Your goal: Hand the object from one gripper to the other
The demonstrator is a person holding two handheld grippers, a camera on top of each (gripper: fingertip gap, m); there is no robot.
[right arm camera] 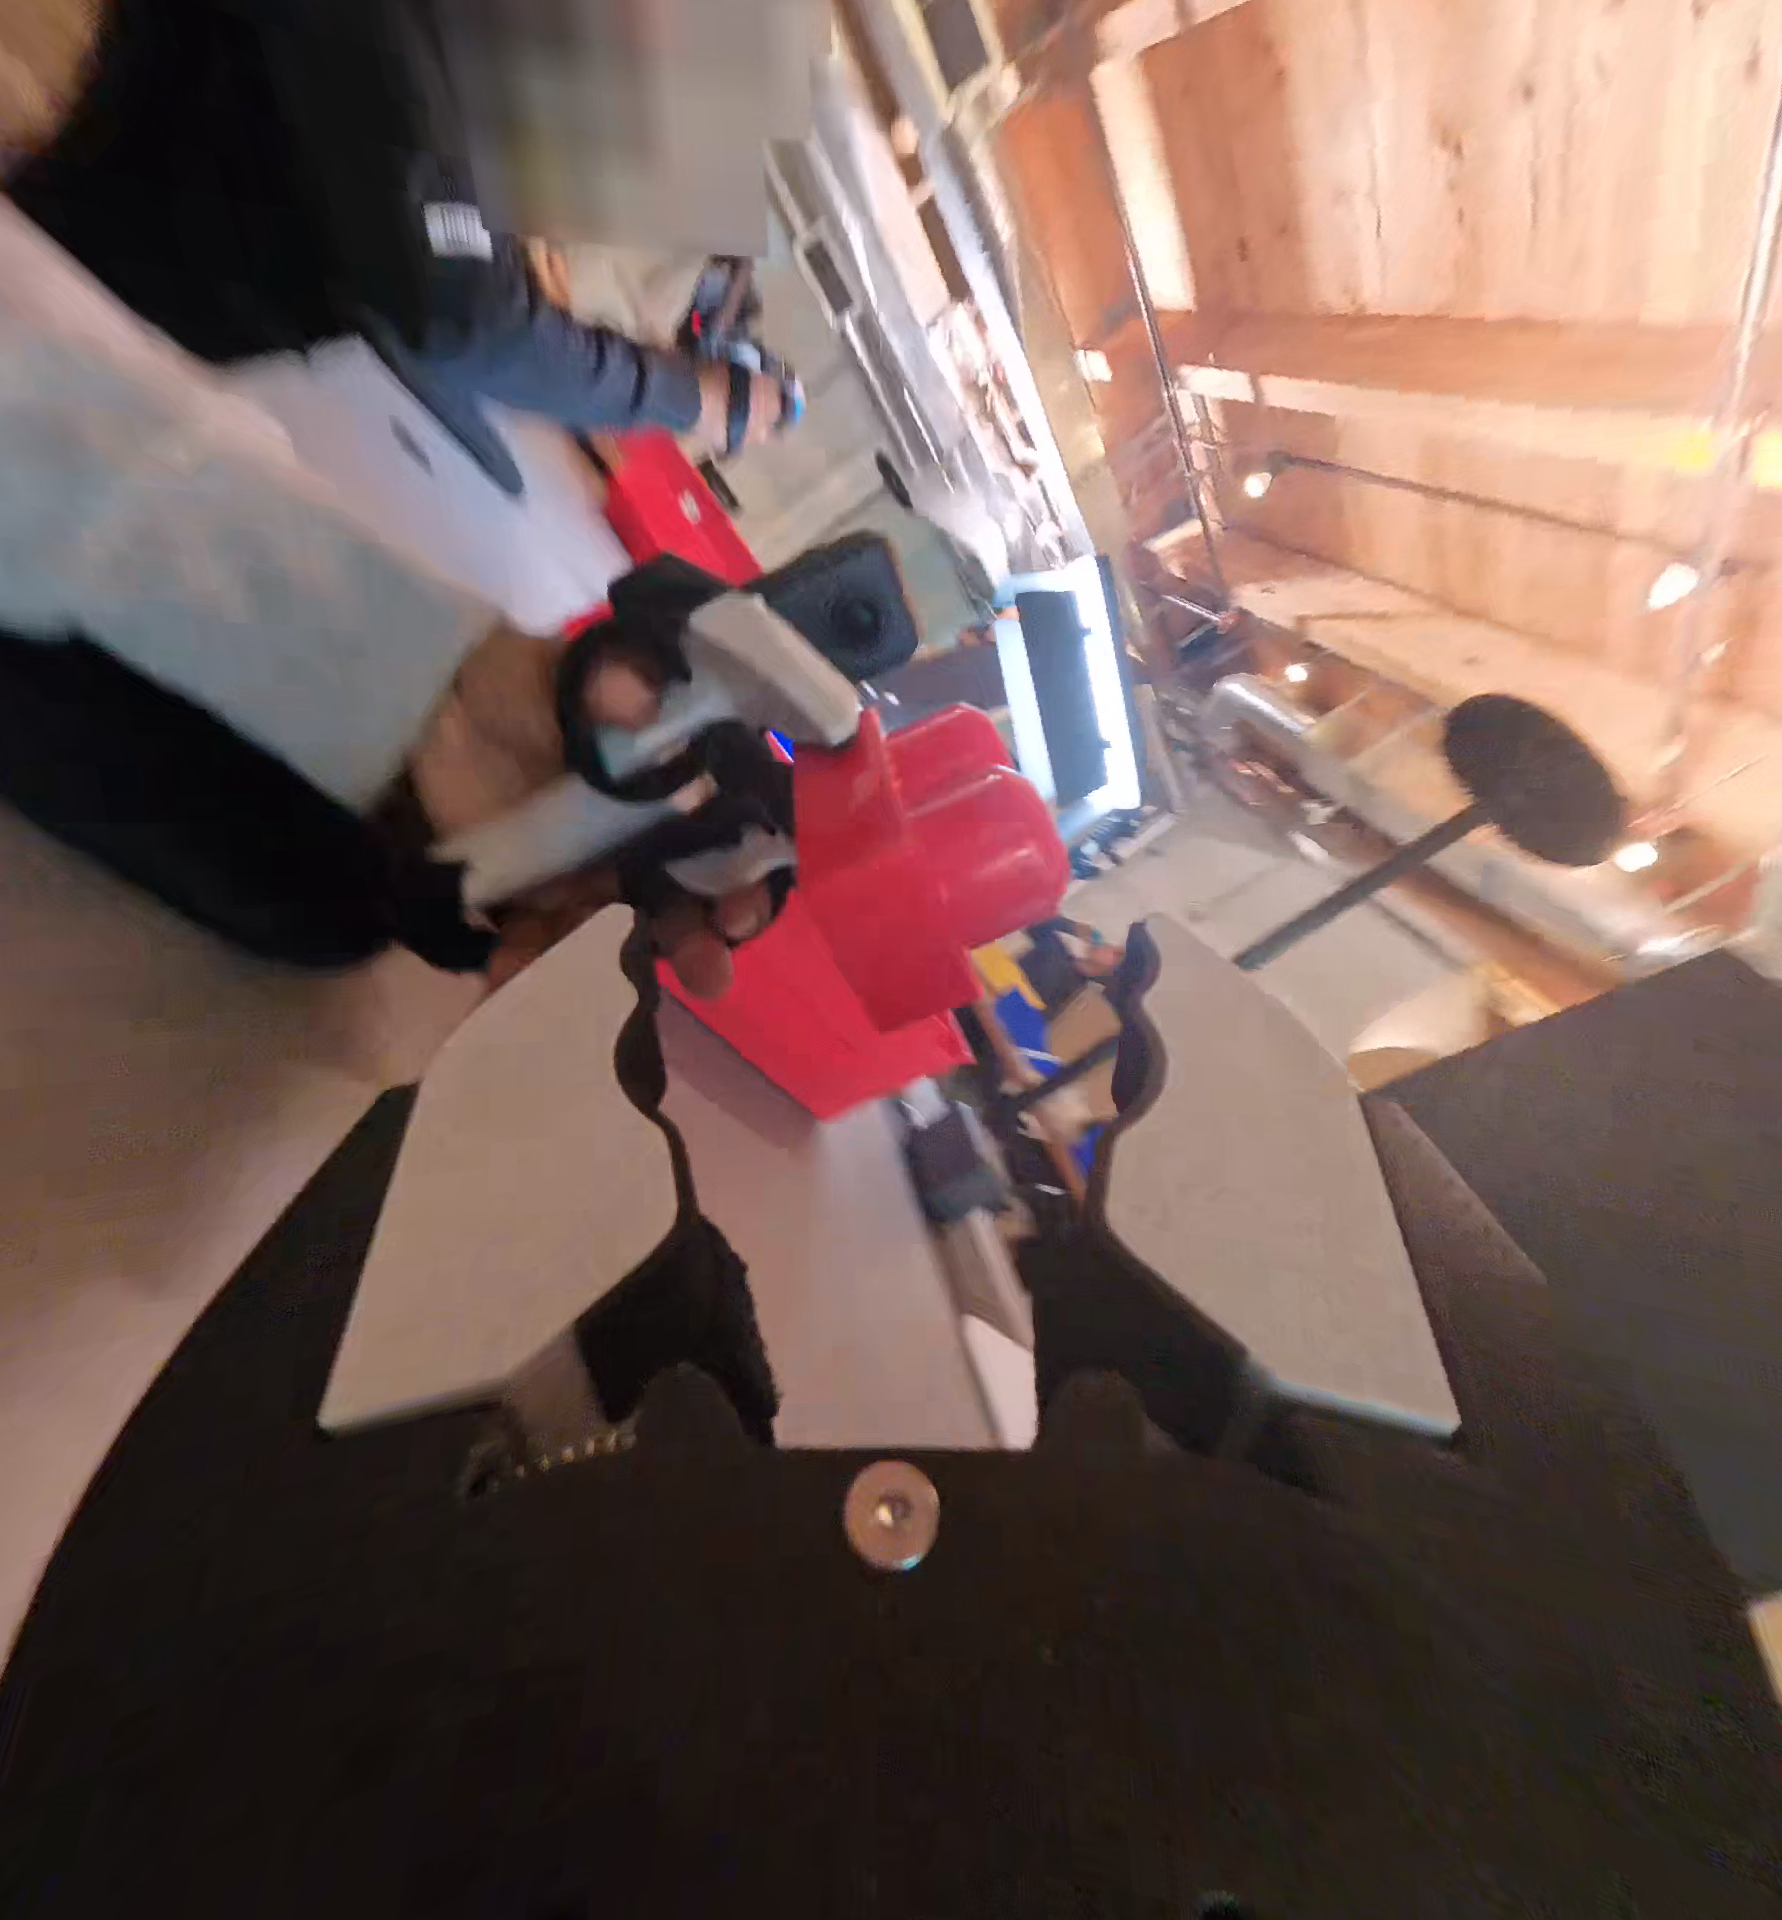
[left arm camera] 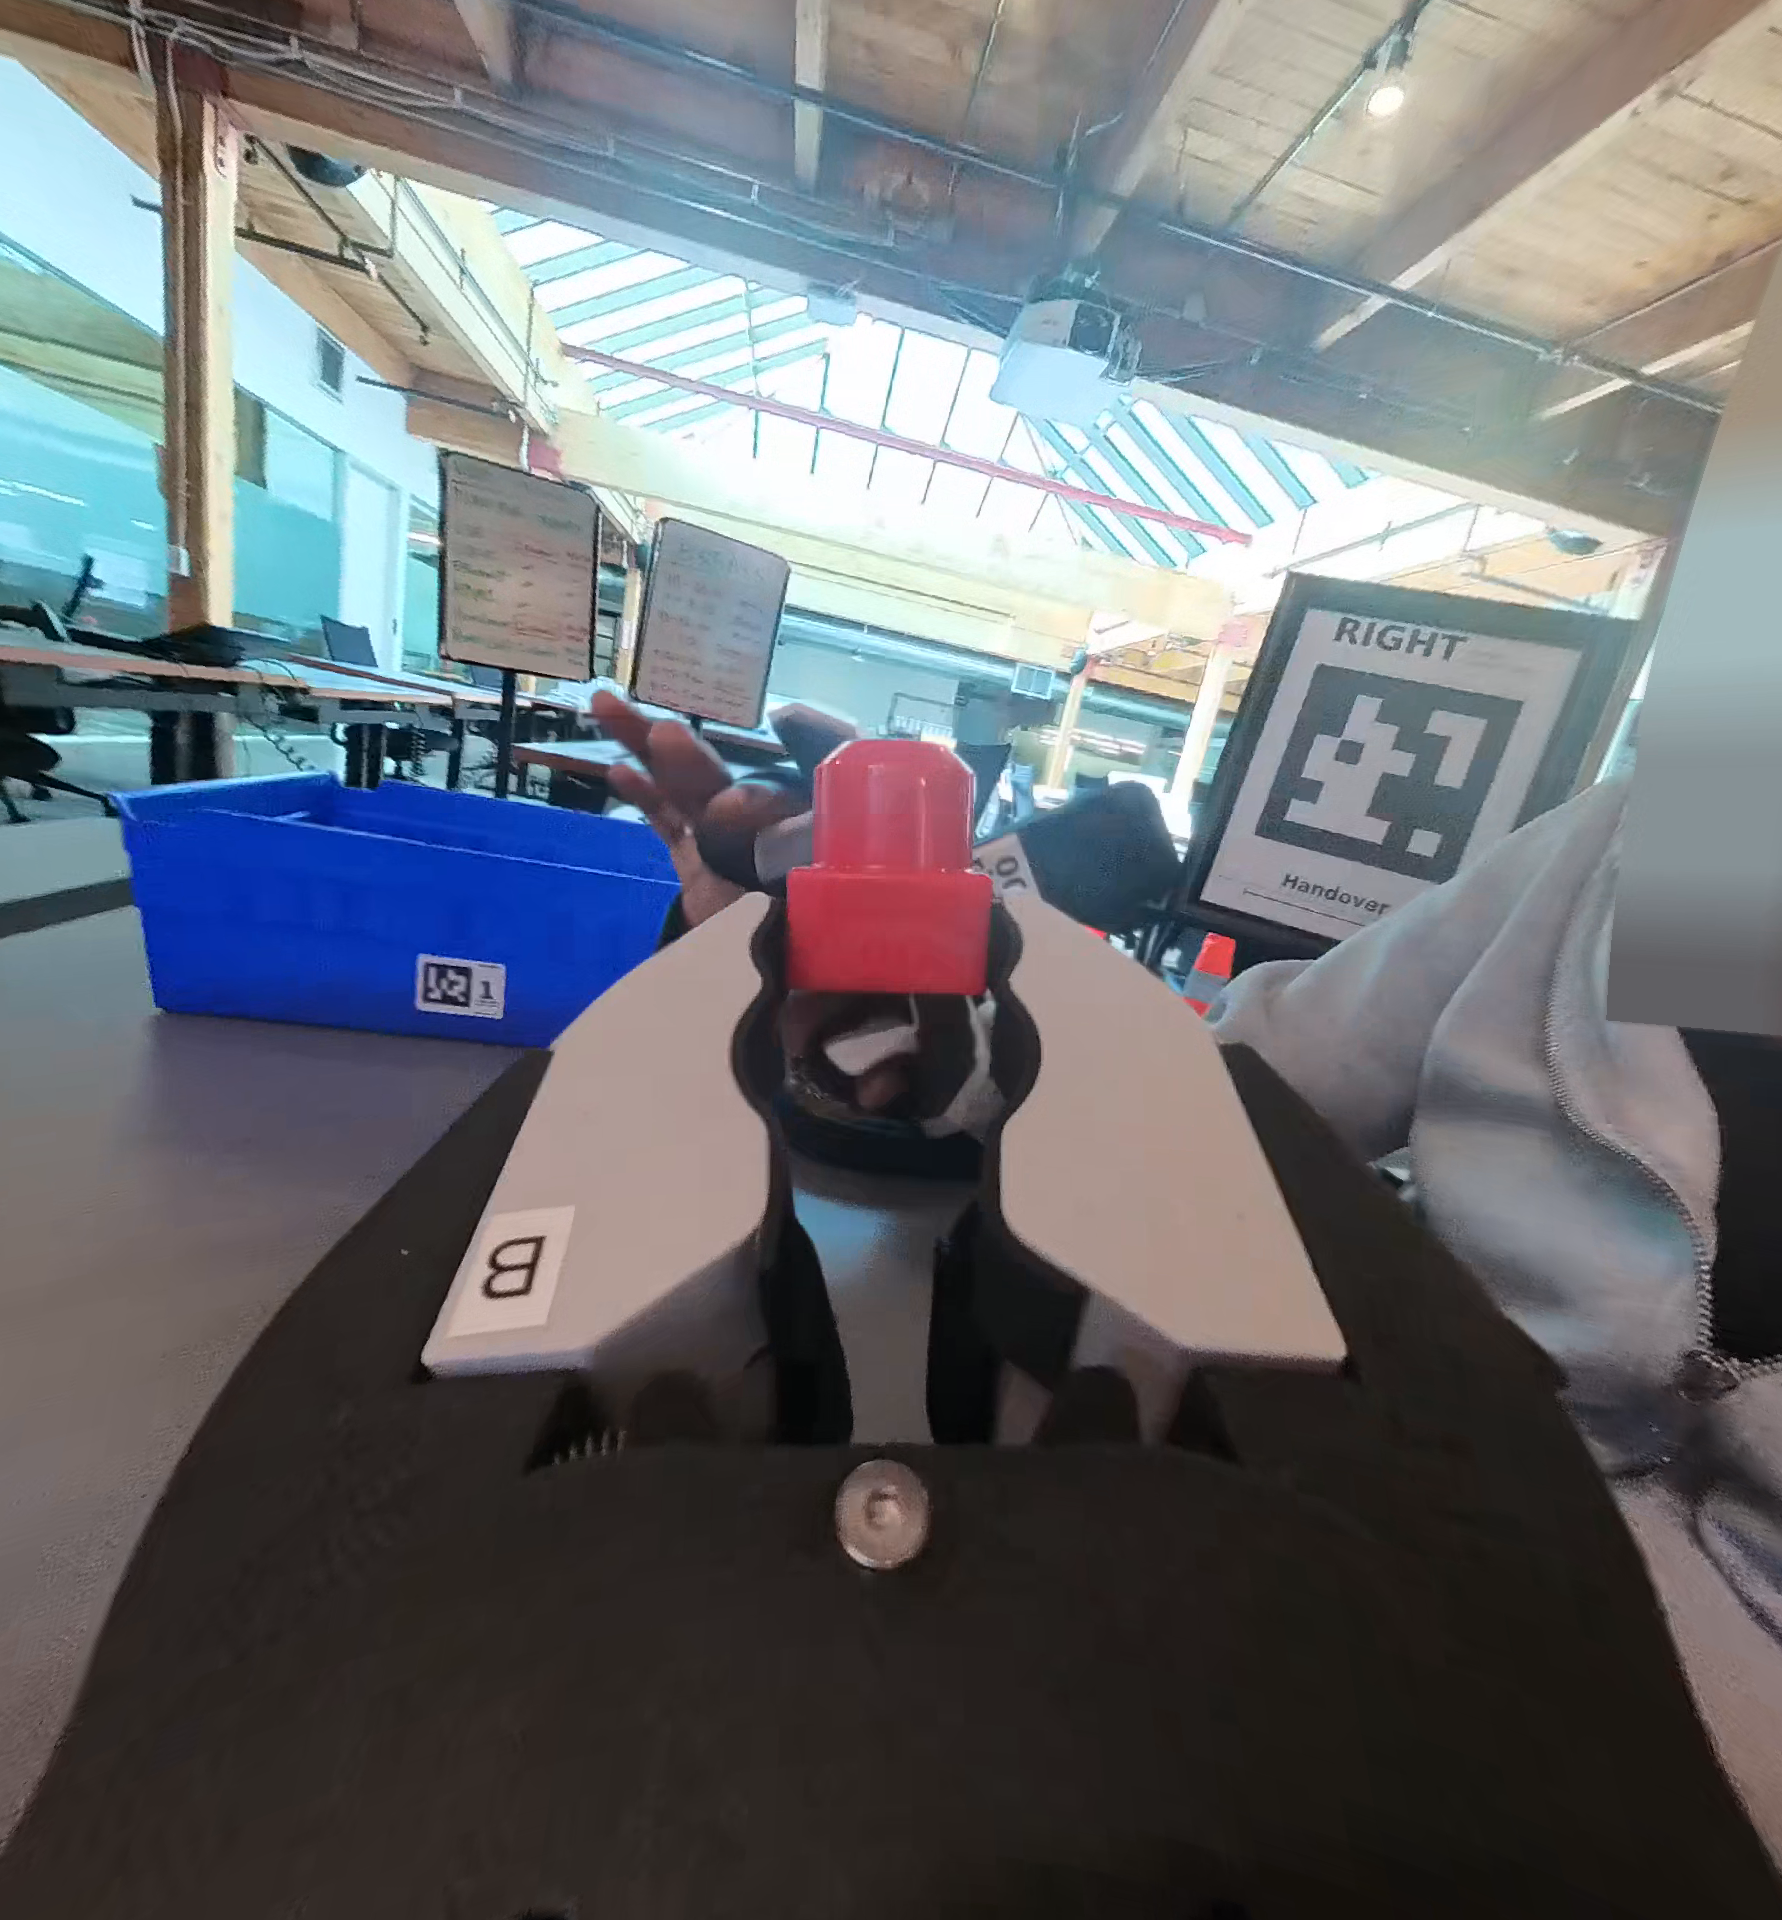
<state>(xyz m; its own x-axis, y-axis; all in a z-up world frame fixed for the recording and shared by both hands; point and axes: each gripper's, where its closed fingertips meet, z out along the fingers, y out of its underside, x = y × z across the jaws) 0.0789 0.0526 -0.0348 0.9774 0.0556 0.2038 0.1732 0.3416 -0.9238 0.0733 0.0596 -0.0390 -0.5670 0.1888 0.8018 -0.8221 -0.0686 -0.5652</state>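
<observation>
The red object, a square base with a rounded cap, is clamped by its base between the fingertips of my left gripper, cap pointing up. In the right wrist view, which is rolled and blurred, the same red object is held by the left gripper just beyond my right gripper. The right gripper's jaws are wide apart and empty, with the object's cap near the gap between their tips. In the left wrist view, a hand and parts of the right gripper show behind the object, mostly hidden.
A blue bin stands on the grey table at the left. A framed marker sign stands at the right. The person's pale jacket sleeve fills the right side. A red bin lies behind the object.
</observation>
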